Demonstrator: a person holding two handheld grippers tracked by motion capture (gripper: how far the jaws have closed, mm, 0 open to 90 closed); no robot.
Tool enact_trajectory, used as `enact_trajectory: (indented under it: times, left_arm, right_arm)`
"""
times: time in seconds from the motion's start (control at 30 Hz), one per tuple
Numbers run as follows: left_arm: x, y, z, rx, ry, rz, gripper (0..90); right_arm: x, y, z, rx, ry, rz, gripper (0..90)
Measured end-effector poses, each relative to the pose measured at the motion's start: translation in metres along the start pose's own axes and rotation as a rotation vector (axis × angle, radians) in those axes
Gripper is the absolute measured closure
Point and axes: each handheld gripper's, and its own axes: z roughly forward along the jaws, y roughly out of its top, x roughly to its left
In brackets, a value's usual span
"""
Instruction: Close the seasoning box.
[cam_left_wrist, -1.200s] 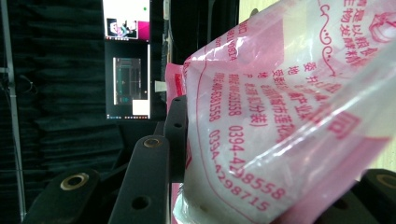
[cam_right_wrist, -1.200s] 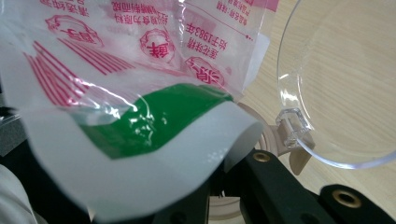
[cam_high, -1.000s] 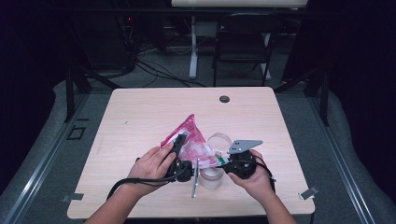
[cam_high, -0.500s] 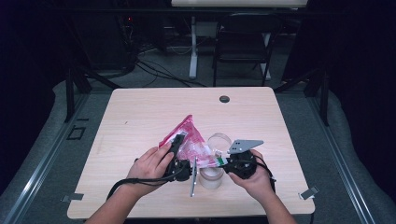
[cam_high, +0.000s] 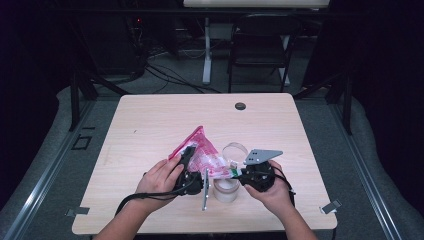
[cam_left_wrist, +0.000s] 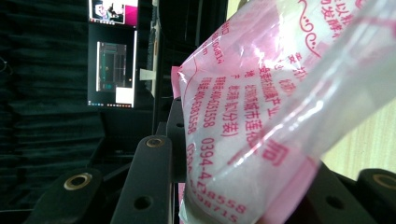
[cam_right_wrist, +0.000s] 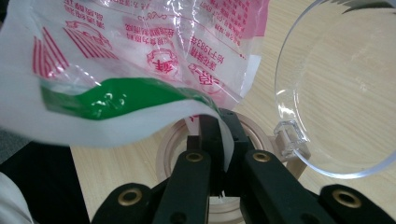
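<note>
Bag (cam_high: 202, 152) sits btwn left gripper (cam_high: 192, 172) & right gripper (cam_high: 239, 173), above the table (cam_high: 150, 120). Jar (cam_high: 226, 190) just below right gripper's tips; its lid (cam_high: 235, 150) hinged open behind.

High view from above the person's side, looking forward and down over the table (cam_high: 150, 125), both gripper views riding low and close behind their own black jaws, all three sharing the pink printed bag (cam_high: 202, 152) (cam_left_wrist: 261, 116) (cam_right_wrist: 154, 42).
</note>
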Motion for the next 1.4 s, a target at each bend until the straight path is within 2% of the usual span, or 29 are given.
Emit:
enact_trajectory:
  times: [0.53, 0.87, 1.4]
  left_arm:
    - [-0.007, -0.003, 0.003, 0.017, -0.032, -0.041, 71.0]
    - [-0.011, -0.004, 0.004, 0.011, -0.046, -0.066, 71.2]
    - [-0.015, -0.007, 0.003, 0.022, -0.066, -0.089, 71.5]
  right_arm:
    - [0.001, 0.002, -0.002, -0.011, -0.005, -0.004, 90.0]
    - [0.002, 0.004, -0.004, -0.026, -0.013, -0.003, 90.0]
    - [0.004, 0.005, -0.004, -0.038, -0.015, -0.002, 90.0]
